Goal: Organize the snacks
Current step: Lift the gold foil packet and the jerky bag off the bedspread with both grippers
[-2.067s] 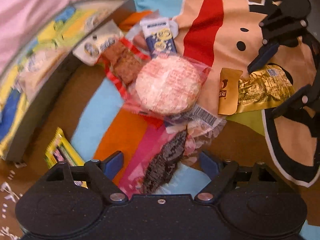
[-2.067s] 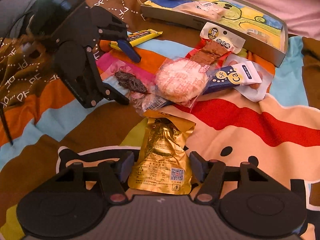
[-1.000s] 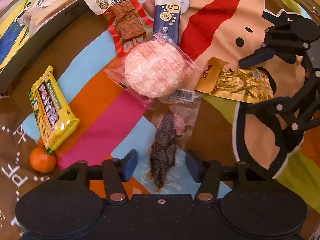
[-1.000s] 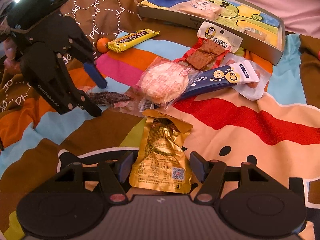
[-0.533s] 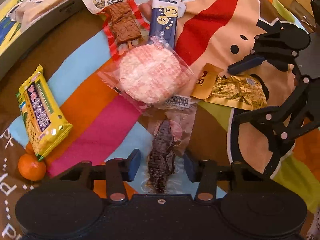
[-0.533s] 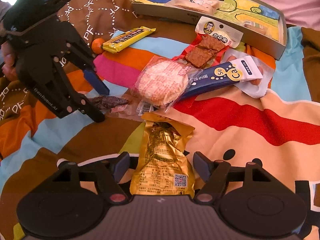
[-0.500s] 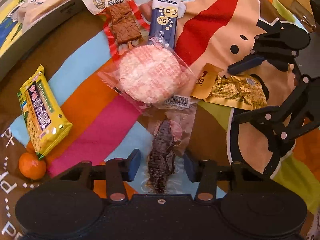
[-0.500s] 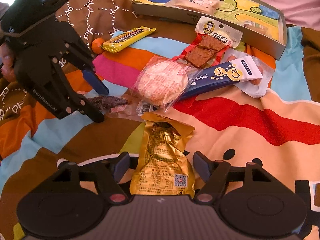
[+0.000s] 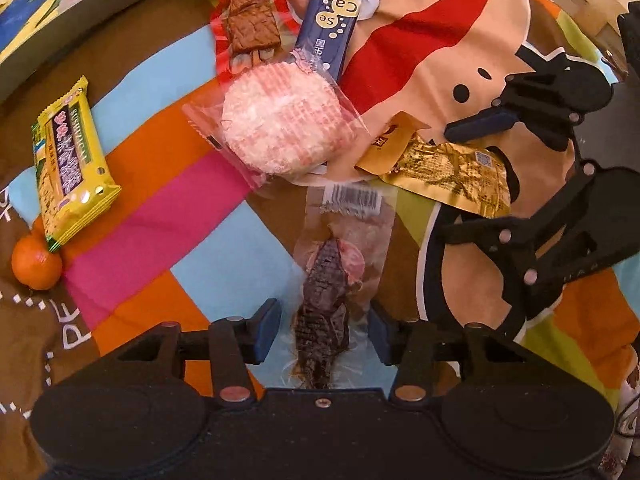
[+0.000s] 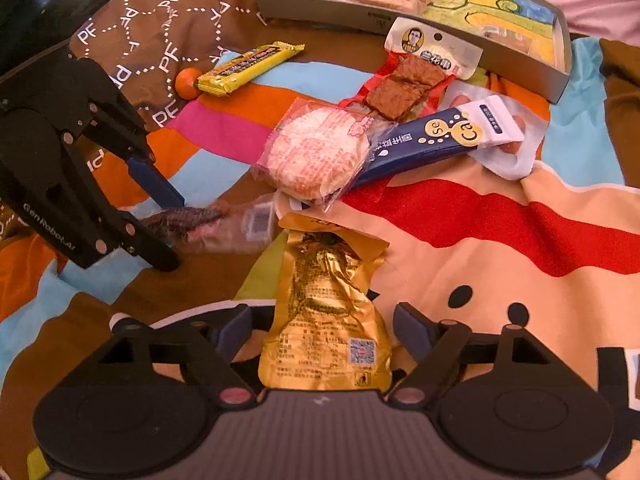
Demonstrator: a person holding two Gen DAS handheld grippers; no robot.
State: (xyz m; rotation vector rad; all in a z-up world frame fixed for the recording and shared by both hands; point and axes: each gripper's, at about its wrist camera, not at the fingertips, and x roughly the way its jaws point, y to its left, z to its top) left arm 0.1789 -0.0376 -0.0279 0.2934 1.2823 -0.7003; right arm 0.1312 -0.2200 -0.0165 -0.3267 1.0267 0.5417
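A small orange fruit [image 9: 37, 266] sits far to the left on the bright striped blanket [image 9: 168, 208]. It touches the end of a yellow snack bar [image 9: 68, 164] that lies just beside it. Behind them, at the top, is a flat gray tray [image 10: 520, 60] with a yellow and blue picture inside and a pale wrapped snack in it.

In the middle lies a heap of snacks. A round pink and white rice cake [image 9: 280, 120] in clear wrap is on top. Behind it are a red pack of brown tofu squares [image 9: 250, 24] and a long dark blue pack [image 9: 328, 36], and the rice cake covers the near ends of both.

In front of the cake lies a clear bag with a dark dried fish [image 9: 324, 308] in it. The left gripper [image 9: 322, 336] is down over the near end of that bag. Its blue fingers [image 9: 264, 330] stand apart on each side of the fish and do not squeeze it.

Farther right lies a crinkly gold pouch [image 10: 324, 320], and its far end touches the cake's wrap. The right gripper [image 10: 320, 338] sits around the near end of the pouch. Its jaws are spread wide too, with a gap on both sides.
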